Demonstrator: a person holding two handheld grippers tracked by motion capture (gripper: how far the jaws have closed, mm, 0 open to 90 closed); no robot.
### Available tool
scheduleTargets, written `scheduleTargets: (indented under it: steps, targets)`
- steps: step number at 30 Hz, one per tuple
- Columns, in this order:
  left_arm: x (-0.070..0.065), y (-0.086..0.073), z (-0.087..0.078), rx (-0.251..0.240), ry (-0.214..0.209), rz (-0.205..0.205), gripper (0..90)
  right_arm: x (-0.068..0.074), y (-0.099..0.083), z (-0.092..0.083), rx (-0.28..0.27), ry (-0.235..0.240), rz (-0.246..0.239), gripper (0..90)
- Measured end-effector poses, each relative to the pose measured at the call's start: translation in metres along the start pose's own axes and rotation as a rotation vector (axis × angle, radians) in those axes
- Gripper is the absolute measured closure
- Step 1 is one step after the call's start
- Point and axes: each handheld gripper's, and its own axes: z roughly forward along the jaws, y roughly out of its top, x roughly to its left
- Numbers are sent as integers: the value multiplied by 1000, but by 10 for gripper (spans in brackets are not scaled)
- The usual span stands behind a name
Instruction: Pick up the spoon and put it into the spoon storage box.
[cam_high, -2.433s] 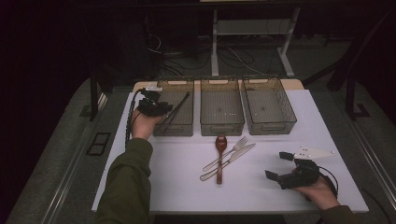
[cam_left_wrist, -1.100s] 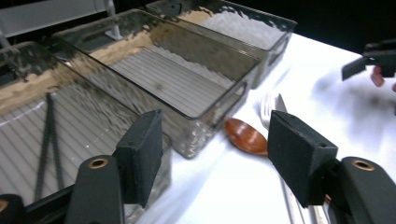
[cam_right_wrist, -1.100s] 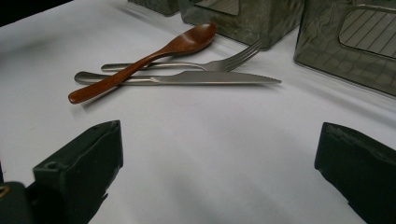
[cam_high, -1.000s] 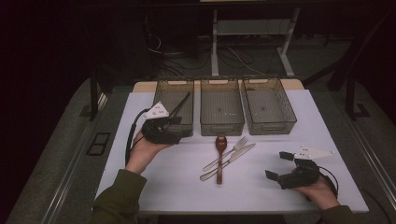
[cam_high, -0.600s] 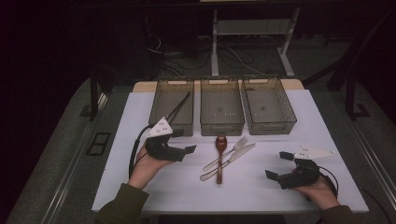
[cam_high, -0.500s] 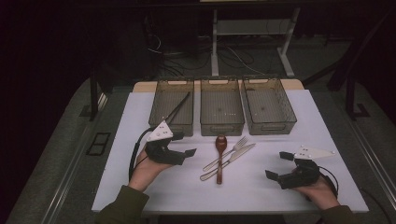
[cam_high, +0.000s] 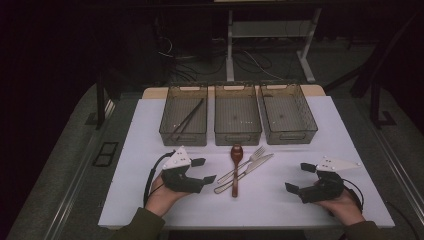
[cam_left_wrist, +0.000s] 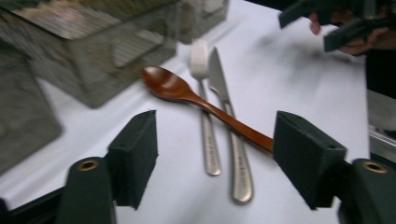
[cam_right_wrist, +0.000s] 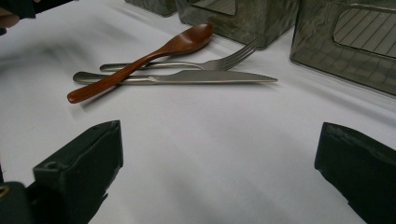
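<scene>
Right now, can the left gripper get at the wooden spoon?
Probably yes: the left gripper is open, aimed at the spoon, bare table between. The spoon lies on top of the fork and knife.

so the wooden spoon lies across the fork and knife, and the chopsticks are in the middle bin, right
Not quite. The chopsticks are in the left bin, not the middle bin, which the high view shows. The rest holds: the wooden spoon lies across the fork and knife on the table.
</scene>
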Motion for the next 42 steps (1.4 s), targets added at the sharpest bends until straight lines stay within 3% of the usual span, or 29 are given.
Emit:
scheduleTargets:
  steps: [14,24,34,37,42]
  targets:
    - [-18,1,32,43,-126,11,596,0,0,1,7,-3,-2,5]
    - [-31,7,55,73,-157,-1,885,0,0,1,10,-4,-3,6]
    - [-57,5,87,178,-176,69,888,-1,0,1,10,-4,-4,5]
    - [-58,4,90,208,-167,91,888,-1,0,1,9,-4,-4,6]
    - [-55,2,88,224,-155,81,888,-1,0,0,7,-3,1,6]
